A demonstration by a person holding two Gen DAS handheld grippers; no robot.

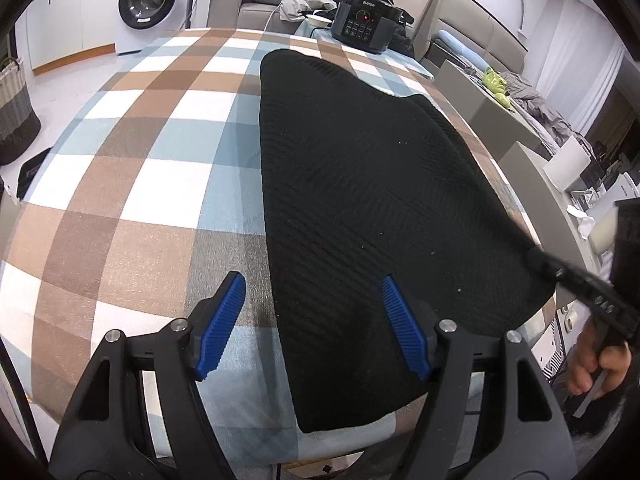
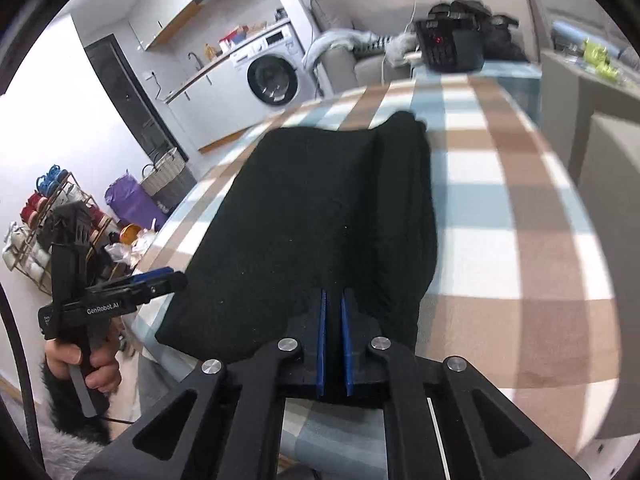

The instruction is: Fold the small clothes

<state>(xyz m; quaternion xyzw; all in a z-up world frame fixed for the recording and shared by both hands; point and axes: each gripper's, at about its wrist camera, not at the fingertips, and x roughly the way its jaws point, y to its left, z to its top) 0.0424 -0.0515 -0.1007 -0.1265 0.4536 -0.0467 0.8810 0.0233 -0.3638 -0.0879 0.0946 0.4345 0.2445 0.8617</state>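
Left tool (image 1: 312, 320): released, blue pads spread, straddling the garment's near left edge.
Right tool (image 2: 334, 308): clenched, pads nearly meeting over the garment's near edge; cloth between them unclear.
Black knit garment (image 1: 360, 200): folded flat on checked desk (image 1: 140, 160), centre.
Pressure cooker (image 1: 362, 20): twelve o'clock, far edge.

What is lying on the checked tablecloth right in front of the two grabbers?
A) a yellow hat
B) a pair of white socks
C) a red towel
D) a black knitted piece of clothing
D: a black knitted garment lies flat on the checked tablecloth, and nothing red, white or yellow lies on the cloth beside it.
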